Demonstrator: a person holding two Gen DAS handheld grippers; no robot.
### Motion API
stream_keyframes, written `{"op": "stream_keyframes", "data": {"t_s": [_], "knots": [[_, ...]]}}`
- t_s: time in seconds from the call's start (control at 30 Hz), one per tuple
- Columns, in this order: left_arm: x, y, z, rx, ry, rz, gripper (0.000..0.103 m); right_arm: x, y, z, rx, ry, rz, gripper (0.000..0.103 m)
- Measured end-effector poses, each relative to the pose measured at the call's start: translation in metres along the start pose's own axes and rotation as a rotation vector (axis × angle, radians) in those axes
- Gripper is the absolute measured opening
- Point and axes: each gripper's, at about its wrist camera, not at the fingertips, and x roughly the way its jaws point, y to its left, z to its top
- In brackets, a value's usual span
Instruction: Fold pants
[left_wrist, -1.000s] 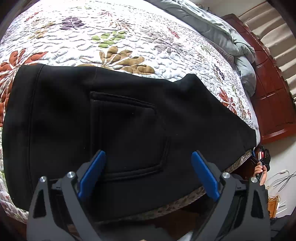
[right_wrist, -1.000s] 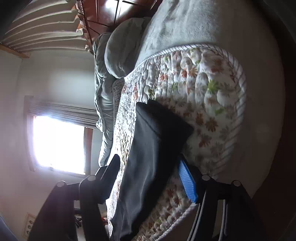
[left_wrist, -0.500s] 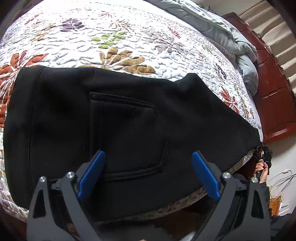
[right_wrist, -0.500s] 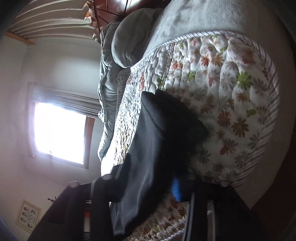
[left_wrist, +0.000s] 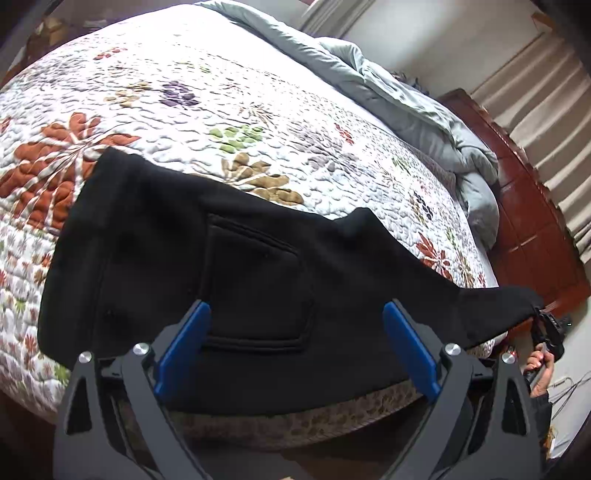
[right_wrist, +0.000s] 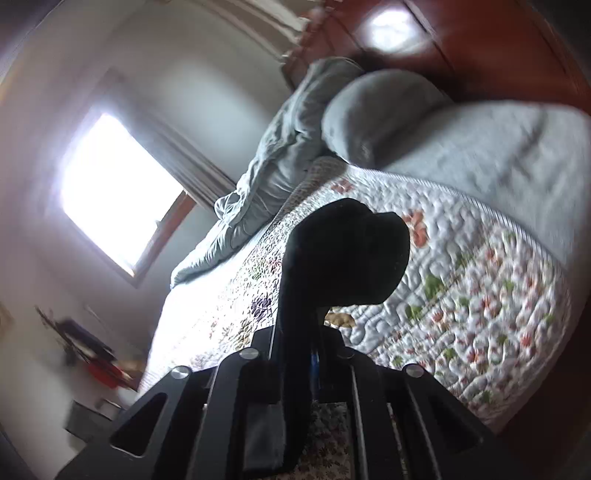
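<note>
My right gripper (right_wrist: 314, 354) fingers have just closed, pinching the leg end of the soft black fleece pants (left_wrist: 236, 280) lying on the quilted floral bed (left_wrist: 221, 110). Left gripper (left_wrist: 295, 354) fingers spread above them. The limp cloth will sag; next hold at nine o'clock, the waistband.

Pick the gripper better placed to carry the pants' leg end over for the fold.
Right. The right gripper has just closed on the leg end of the black pants and lifts it. The left gripper hangs open above the pocket, holding nothing.
</note>
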Motion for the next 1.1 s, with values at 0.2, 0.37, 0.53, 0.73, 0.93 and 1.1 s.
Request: {"op": "stream_keyframes", "data": {"t_s": [0.2,0.37,0.53,0.73,0.93,1.1], "knots": [[-0.002,0.003,-0.002,-0.001,0.015,0.027,0.094,0.0,0.09,-0.013,-0.262,0.008,-0.108,0.01],[-0.002,0.005,-0.004,0.009,0.017,0.028,0.094,0.01,0.158,-0.035,-0.484,0.015,-0.2,0.01],[-0.004,0.004,-0.004,0.004,0.025,-0.004,0.094,0.024,0.204,-0.059,-0.629,0.026,-0.26,0.01],[-0.019,-0.005,-0.011,0.038,-0.061,-0.068,0.094,0.045,0.256,-0.094,-0.8,0.042,-0.302,0.01],[-0.017,0.006,-0.011,-0.007,-0.032,-0.073,0.094,0.079,0.289,-0.138,-0.949,0.083,-0.339,0.01],[-0.02,0.014,-0.012,-0.022,-0.038,-0.091,0.094,0.109,0.31,-0.182,-1.069,0.144,-0.354,0.01]]}}
